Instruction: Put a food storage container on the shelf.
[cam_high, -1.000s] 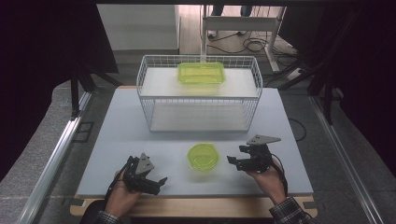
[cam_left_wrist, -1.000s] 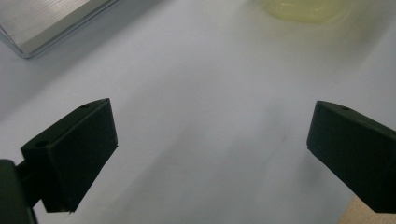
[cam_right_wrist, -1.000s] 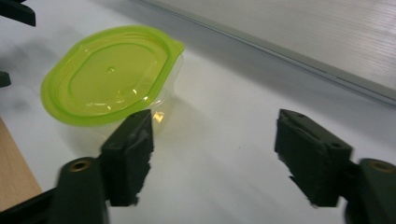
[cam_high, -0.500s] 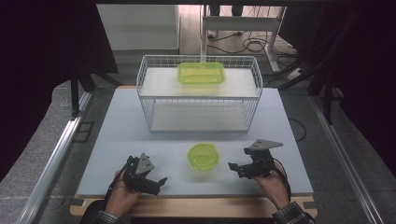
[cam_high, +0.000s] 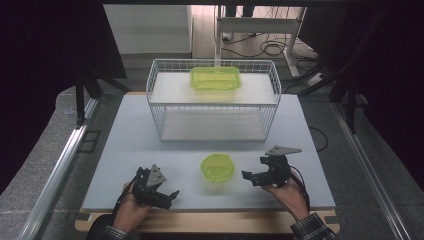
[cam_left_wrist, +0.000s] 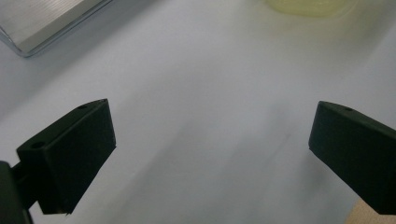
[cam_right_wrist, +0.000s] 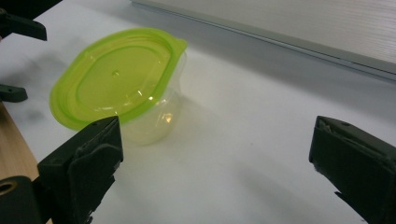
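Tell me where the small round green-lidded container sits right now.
In the high view the small round container stands on the table near its front edge, between the left gripper and right gripper, in front of the wire basket.

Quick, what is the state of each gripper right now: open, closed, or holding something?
Left gripper: open, holding nothing.
Right gripper: open, its jaws have just been opening, nothing between them; the round green-lidded container sits beside it.

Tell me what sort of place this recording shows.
Probably a lab or workshop recording bench: a bare grey table with a wire basket and lidded green containers, cables on the floor, dark screens around.
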